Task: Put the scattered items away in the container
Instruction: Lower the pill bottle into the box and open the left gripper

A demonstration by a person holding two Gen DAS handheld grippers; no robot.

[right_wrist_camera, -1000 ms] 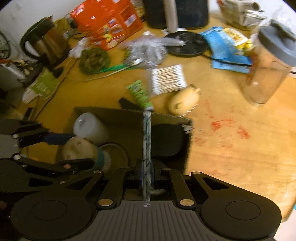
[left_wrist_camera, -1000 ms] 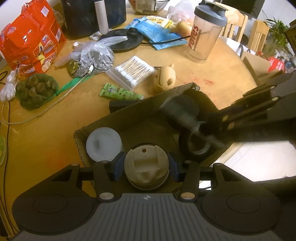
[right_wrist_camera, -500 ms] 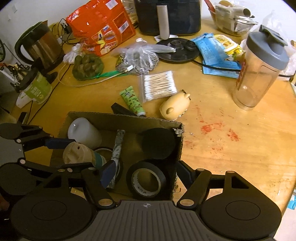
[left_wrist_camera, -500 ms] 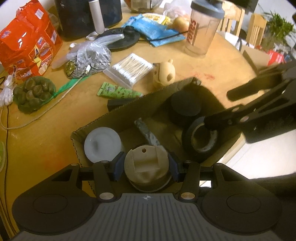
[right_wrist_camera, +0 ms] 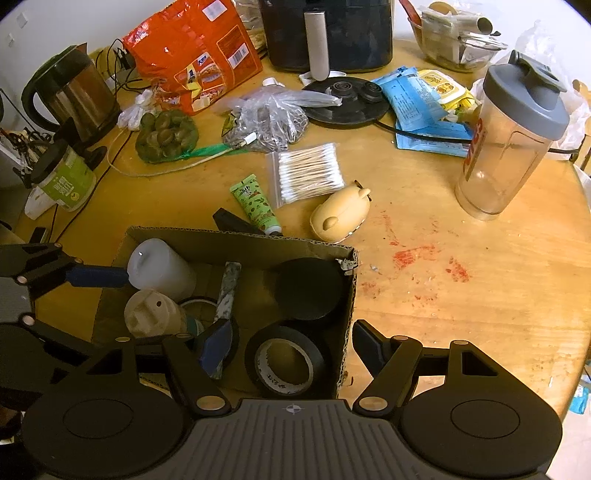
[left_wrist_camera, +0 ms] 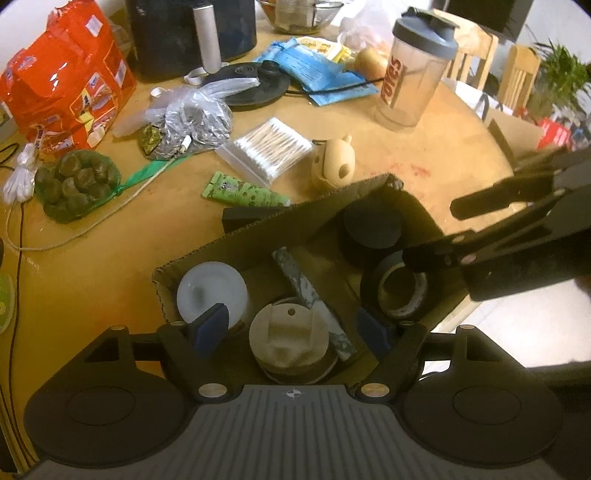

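Note:
A cardboard box point(left_wrist_camera: 280, 229) point(right_wrist_camera: 236, 240) on the wooden table holds a white jar point(left_wrist_camera: 211, 291), a beige-capped bottle point(left_wrist_camera: 289, 341), a speckled grey stick point(left_wrist_camera: 310, 295), a black round tin point(left_wrist_camera: 371, 225) and a black tape roll point(right_wrist_camera: 286, 363). My left gripper point(left_wrist_camera: 293, 328) straddles the bottle. Its jaws are opening and the pads stand clear of the cap. My right gripper point(right_wrist_camera: 291, 343) is open above the tape roll and the box's right wall, holding nothing. Behind the box lie a green tube point(right_wrist_camera: 255, 203), a bag of cotton swabs point(right_wrist_camera: 308, 171) and a beige pig-shaped case point(right_wrist_camera: 340, 216).
A shaker bottle point(right_wrist_camera: 509, 140) stands at the right. An orange snack bag point(right_wrist_camera: 192, 48), a kettle point(right_wrist_camera: 70, 96), a net of green fruit point(right_wrist_camera: 164, 136), a plastic bag and a black appliance point(right_wrist_camera: 328, 29) crowd the back. A small black block point(right_wrist_camera: 231, 223) lies against the box.
The right gripper let go of the speckled stick, which now lies in the box, and its jaws opened wide. The left jaws came off the beige-capped bottle.

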